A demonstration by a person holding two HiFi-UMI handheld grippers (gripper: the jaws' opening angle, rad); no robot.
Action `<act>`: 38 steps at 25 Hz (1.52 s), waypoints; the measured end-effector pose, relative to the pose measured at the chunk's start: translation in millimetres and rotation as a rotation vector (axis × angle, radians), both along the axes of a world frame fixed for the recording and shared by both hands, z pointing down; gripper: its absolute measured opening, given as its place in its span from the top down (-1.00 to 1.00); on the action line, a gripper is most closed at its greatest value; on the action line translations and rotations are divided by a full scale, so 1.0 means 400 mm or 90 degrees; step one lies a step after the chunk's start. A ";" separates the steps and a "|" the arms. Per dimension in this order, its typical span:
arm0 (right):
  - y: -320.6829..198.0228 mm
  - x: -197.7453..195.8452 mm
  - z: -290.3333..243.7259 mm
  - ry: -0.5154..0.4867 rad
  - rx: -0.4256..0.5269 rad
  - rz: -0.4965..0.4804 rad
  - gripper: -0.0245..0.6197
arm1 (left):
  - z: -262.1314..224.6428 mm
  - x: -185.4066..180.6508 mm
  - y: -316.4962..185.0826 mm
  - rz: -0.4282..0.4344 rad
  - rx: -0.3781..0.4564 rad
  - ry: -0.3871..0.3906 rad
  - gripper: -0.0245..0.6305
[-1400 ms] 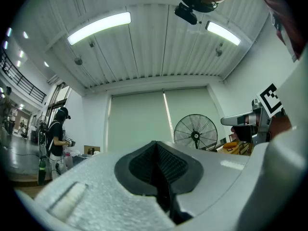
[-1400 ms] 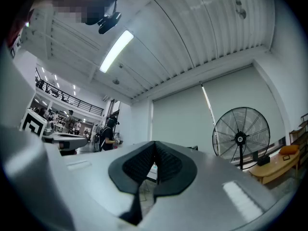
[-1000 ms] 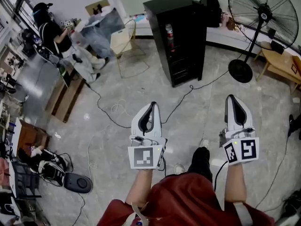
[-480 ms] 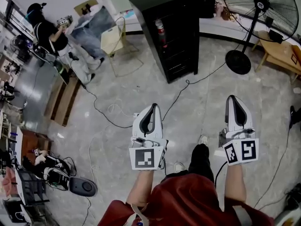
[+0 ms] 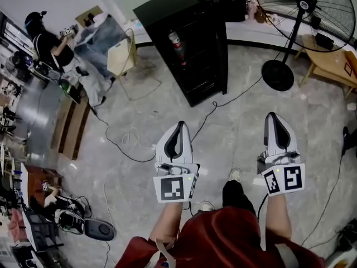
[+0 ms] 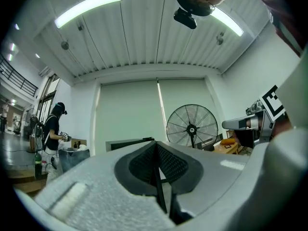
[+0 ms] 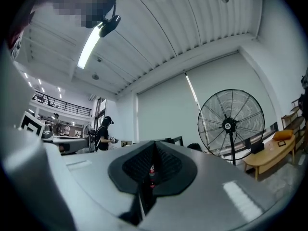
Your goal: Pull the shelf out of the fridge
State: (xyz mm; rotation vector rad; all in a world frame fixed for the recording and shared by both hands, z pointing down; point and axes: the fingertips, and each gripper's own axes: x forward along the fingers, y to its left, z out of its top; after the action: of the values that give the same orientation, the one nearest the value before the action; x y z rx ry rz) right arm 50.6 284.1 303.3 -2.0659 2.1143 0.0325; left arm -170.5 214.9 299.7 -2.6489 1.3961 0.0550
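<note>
Facing fridge [image 5: 189, 43] at 12 o'clock, well apart: approach step. Left gripper [image 5: 181, 124], right gripper [image 5: 274, 116] closed, empty. Next: reach shelf, open jaws.

Fridge [image 5: 187, 38] ahead; fan [image 5: 302, 5] right of it, chair [image 5: 119, 61] left.

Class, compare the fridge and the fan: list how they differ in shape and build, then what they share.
The fridge is a solid box; the fan is a round wire cage on a thin pole with a disc base. The fridge shows a bottle in its front; the fan carries nothing. Both are black and stand upright on the floor.
</note>
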 end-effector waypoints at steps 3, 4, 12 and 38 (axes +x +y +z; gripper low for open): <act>-0.065 0.068 -0.010 0.001 0.008 -0.009 0.93 | -0.010 0.083 -0.065 -0.002 0.000 -0.004 0.94; -0.086 0.092 -0.014 0.001 0.010 -0.012 0.93 | -0.015 0.111 -0.084 -0.003 0.001 -0.006 0.94; -0.206 0.261 -0.056 -0.001 0.034 -0.019 0.93 | -0.057 0.289 -0.199 0.000 0.017 -0.009 0.94; -0.856 0.316 -0.051 0.047 0.027 -0.153 0.93 | 0.014 0.380 -0.772 -0.106 -0.005 0.040 0.94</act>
State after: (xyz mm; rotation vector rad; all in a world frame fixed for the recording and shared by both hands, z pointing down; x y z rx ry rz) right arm 176.8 -58.3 283.1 -1.8014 2.3690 0.1199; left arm -18.6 -93.9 305.5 -2.5477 1.6350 0.1157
